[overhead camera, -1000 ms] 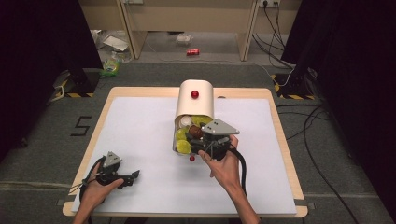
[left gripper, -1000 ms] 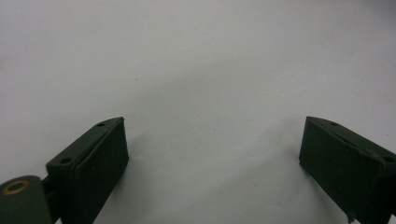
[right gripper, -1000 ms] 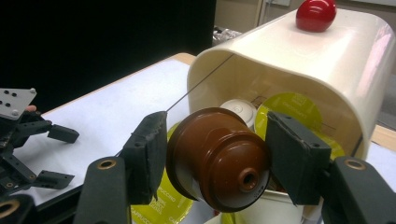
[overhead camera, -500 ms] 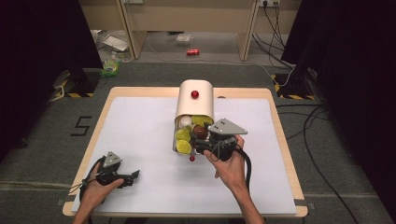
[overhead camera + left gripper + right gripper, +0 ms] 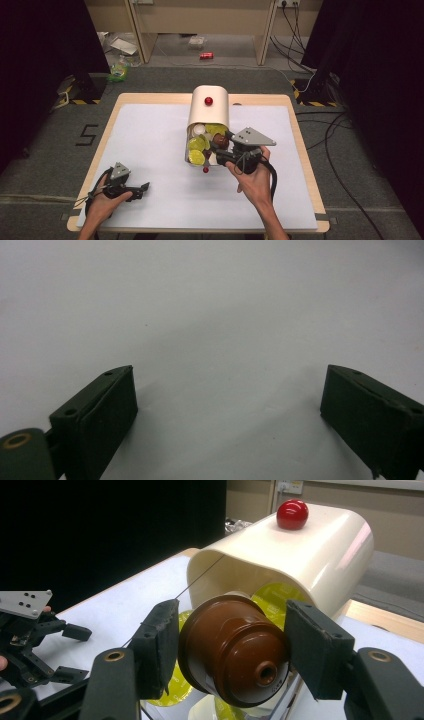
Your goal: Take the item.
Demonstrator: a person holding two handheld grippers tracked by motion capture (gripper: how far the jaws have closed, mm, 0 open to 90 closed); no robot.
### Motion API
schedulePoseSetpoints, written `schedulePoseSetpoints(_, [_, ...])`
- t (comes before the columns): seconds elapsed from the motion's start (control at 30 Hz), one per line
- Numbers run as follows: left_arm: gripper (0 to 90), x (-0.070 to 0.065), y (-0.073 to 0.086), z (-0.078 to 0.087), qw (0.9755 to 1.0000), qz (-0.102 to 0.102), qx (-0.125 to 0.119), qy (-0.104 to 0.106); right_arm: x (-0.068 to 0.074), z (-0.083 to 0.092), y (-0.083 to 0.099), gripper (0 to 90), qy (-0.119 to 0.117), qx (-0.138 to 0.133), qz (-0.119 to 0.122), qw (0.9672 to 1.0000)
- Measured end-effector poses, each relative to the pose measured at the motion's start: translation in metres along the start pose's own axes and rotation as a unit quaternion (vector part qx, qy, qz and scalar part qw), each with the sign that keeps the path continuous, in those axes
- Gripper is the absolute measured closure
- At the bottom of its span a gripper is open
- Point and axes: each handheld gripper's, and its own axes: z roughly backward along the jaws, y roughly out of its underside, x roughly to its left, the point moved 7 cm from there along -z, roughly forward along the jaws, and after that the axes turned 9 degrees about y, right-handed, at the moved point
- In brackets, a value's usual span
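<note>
Beside cream container [image 5: 210, 107], right hand-held gripper [image 5: 227, 647] clamping brown capsule [image 5: 232, 647]

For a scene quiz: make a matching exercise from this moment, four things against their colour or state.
1. coffee capsule
2. container
3. knob
4. left gripper

a. cream, lying on its side
b. open over the bare white mat
c. brown, clamped in the right gripper
d. red and round

Pairs: 1-c, 2-a, 3-d, 4-b

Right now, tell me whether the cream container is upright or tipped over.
Tipped over. The cream container lies on its side on the table, open mouth toward the person, yellow capsules spilling out, red knob facing up.
</note>
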Motion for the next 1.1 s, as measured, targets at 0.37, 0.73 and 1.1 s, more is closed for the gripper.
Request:
schedulePoseSetpoints(0.37, [7.2,0.000,0.000,0.000,1.0000,0.000,0.000,0.000,-0.017,0.017,0.001,40.9,0.014,-0.005,-0.007,0.9999])
schedulePoseSetpoints(0.73, [7.2,0.000,0.000,0.000,1.0000,0.000,0.000,0.000,-0.042,0.035,0.009,40.9,0.040,-0.007,-0.018,0.9990])
schedulePoseSetpoints(1.1, [7.1,0.000,0.000,0.000,1.0000,0.000,0.000,-0.001,-0.060,0.044,0.024,40.9,0.056,-0.009,-0.022,0.9981])
